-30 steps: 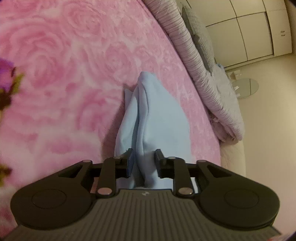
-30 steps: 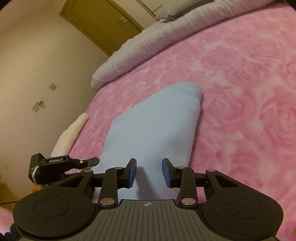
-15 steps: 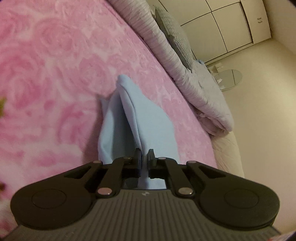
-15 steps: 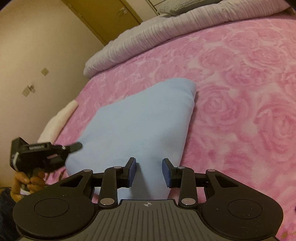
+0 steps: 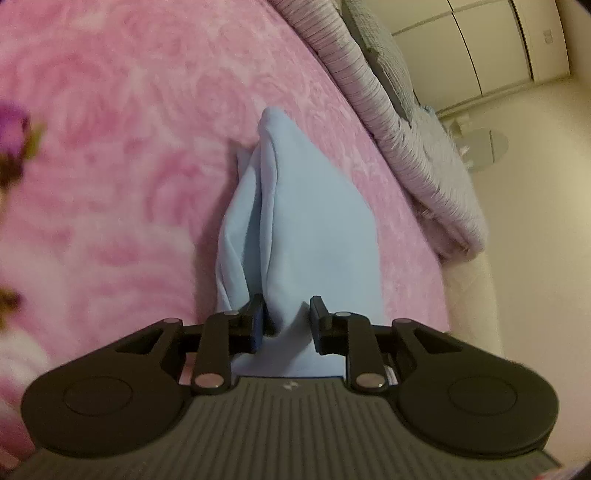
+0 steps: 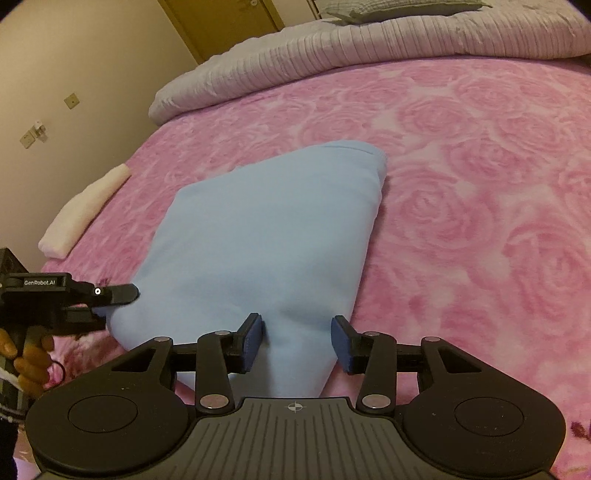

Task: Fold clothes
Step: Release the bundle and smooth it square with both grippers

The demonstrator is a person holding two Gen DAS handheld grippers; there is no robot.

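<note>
A folded light blue garment (image 5: 314,236) lies on the pink rose-patterned bed cover (image 5: 129,129). My left gripper (image 5: 286,319) sits low at the garment's near end. Its jaws are opening, a raised fold of blue cloth stands between them, and the pads are not pressing on it. My right gripper (image 6: 297,339) is over another near edge of the same garment (image 6: 266,229). Its jaws are opening too, with cloth under and between them, and nothing is pinched. The left gripper (image 6: 125,293) also shows side-on at the garment's left corner, held by a hand (image 6: 29,354).
A ribbed lilac duvet (image 6: 369,48) and a grey pillow (image 6: 399,7) lie along the far side of the bed. A rolled white towel (image 6: 85,210) sits at the bed's left edge. Wardrobe doors (image 5: 480,48) and a room door (image 6: 221,22) stand beyond.
The left jaws pinched the blue fold half a second ago and have parted again. The right jaws have spread wider. Both grippers shifted a little along the garment's edge.
</note>
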